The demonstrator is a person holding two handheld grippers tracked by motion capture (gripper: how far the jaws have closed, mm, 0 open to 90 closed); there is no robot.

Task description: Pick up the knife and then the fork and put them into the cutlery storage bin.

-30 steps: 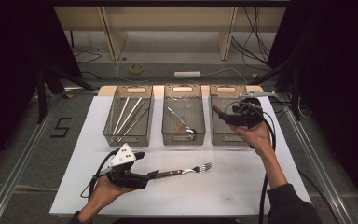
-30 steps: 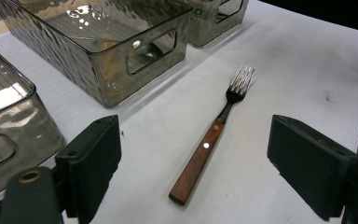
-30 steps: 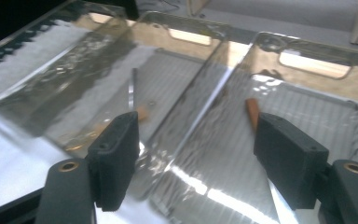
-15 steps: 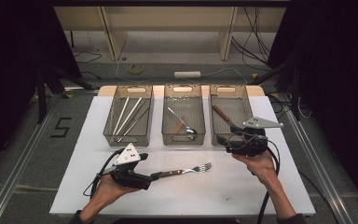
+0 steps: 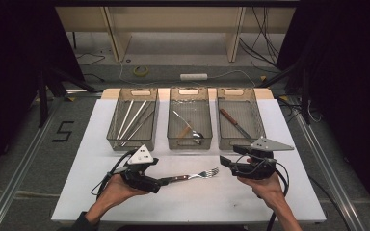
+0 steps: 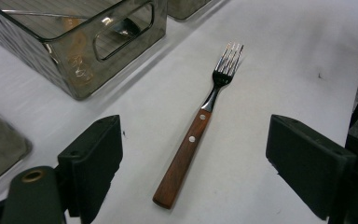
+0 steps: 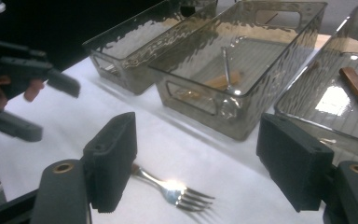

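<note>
Three clear bins in a row at centre of high view, on white table (image 5: pixel 294 192). Left bin (image 5: pixel 134 118): several thin metal sticks laid lengthwise, prob. chopsticks (image 5: pixel 133 120). Mid bin (image 5: pixel 190 117): spoon (image 5: pixel 187 130) w/ wood handle, plus another metal piece, too small to tell. Right bin (image 5: pixel 240 117): knife (image 5: pixel 234 123) w/ wood handle, lying diagonal.

Fork (image 5: pixel 189 177) flat on table in lower centre of high view, below mid bin, apart from all bins. Long axis roughly left-right across frame, slightly tilted; tines toward right and a bit up, wood handle toward left. In left gripper view, handle end at bottom centre, tines up toward top centre, two rivets showing on handle.

Left gripper (image 5: pixel 160 183) at lower left of high view, held low over table, pointing right along fork; jaws spread wide w/ handle end between them, not touching, nothing gripped. Hand (image 5: pixel 113 192) wrapped round grip, forearm in from bottom edge.

Right gripper (image 5: pixel 225 161) at lower right of high view, pointing left toward tines, jaws apart, released, empty. In right gripper view (image 7: pixel 196 163), tines at bottom centre just ahead of jaws.
</note>
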